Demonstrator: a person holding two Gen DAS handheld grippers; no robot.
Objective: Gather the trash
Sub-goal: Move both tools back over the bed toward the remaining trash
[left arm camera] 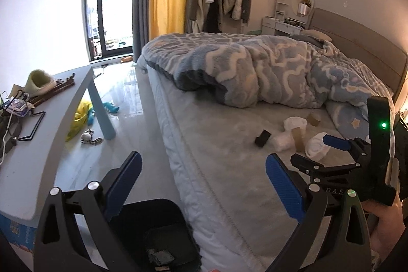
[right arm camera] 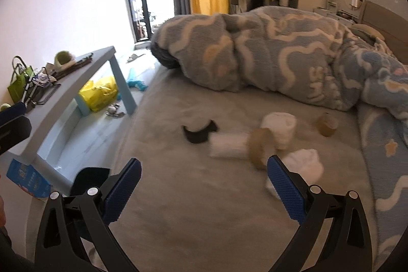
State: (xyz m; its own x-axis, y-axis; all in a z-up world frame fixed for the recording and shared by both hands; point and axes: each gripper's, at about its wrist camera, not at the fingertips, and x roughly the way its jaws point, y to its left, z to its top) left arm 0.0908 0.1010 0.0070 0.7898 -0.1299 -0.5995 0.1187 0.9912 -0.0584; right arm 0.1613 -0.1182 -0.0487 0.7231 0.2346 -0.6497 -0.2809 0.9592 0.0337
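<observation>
Several scraps lie together on the bed [right arm camera: 178,195]: crumpled tissues [right arm camera: 303,165], cardboard tubes [right arm camera: 260,144] and a black scrap [right arm camera: 199,134]. Both tools are spread and hold nothing; the right tool [right arm camera: 204,191] nears the tissues, so reaching seems underway. Next it must straddle one piece, pinch it, and carry it to the bin [left arm camera: 153,228] below the left tool [left arm camera: 201,188].

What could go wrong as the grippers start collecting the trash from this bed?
The cardboard tube lies against the tissue wads, so the open right gripper may nudge it into rolling. The bin sits low beside the bed, under the left gripper; a drop could miss.
</observation>
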